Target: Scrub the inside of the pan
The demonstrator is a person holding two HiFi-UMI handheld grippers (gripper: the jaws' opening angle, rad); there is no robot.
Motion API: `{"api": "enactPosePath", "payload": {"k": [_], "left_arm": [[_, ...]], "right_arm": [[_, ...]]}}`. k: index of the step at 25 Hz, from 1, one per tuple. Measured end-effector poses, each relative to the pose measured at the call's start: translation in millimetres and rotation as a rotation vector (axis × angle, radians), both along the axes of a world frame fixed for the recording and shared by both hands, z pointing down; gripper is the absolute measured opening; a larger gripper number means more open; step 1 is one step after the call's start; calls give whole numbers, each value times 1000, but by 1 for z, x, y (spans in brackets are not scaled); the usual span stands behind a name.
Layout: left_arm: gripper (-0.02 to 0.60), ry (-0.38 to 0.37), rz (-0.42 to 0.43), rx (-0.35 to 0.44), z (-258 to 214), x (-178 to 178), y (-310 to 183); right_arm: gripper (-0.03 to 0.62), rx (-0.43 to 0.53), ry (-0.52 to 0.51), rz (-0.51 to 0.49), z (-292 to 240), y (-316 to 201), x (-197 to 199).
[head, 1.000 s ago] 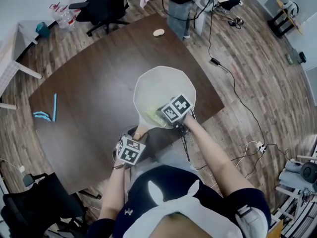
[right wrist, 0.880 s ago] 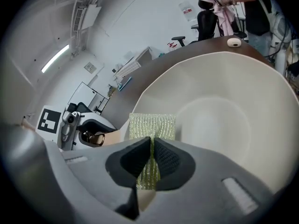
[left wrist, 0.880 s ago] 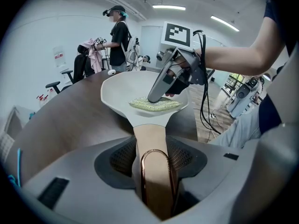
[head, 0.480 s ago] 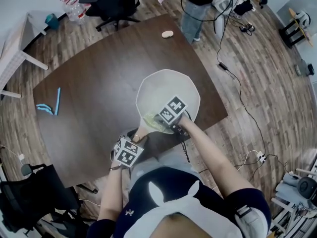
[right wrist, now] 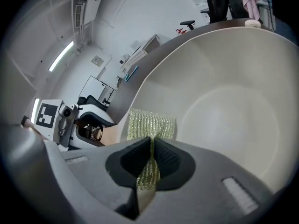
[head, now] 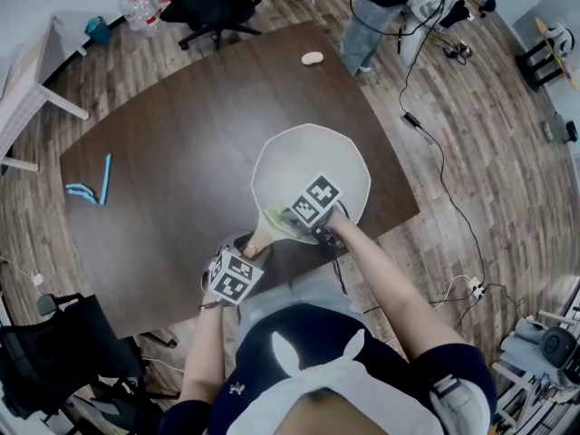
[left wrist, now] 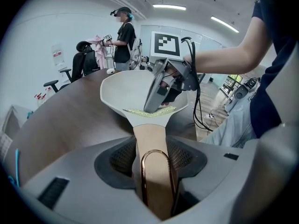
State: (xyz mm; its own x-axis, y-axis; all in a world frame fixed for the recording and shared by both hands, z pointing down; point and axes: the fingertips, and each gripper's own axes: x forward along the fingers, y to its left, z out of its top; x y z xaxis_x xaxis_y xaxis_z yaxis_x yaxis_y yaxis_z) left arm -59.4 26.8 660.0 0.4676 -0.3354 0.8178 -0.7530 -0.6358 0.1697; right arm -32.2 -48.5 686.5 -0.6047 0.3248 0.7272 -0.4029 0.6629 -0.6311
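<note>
A dark wooden table point(head: 181, 152) stands on wood-plank floor point(head: 494, 107), black office chair point(head: 207, 0) nearby.

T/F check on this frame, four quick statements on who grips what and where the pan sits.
1. The left gripper has its jaws clamped on the tan handle of the pan. True.
2. The right gripper is empty. False: its jaws are shut on a yellow-green scrubbing cloth.
3. The scrubbing cloth lies against the pan's inside, at the handle end. True.
4. The pan lies upside down on the floor. False: it is open side up on the dark table, close to the person's edge.
</note>
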Motion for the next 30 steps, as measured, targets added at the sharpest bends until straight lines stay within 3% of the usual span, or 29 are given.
{"api": "enactPosePath", "payload": {"k": [12, 19, 30], "left_arm": [[201, -27, 66, -36, 0, -6, -4], [201, -28, 103, -46, 1, -10, -4], [201, -9, 124, -47, 2, -11, -3]], "right_arm": [[25, -4, -26, 97, -1, -16, -15], [25, 76, -35, 128, 0, -26, -22], [25, 286, -97, 141, -5, -55, -38]]}}
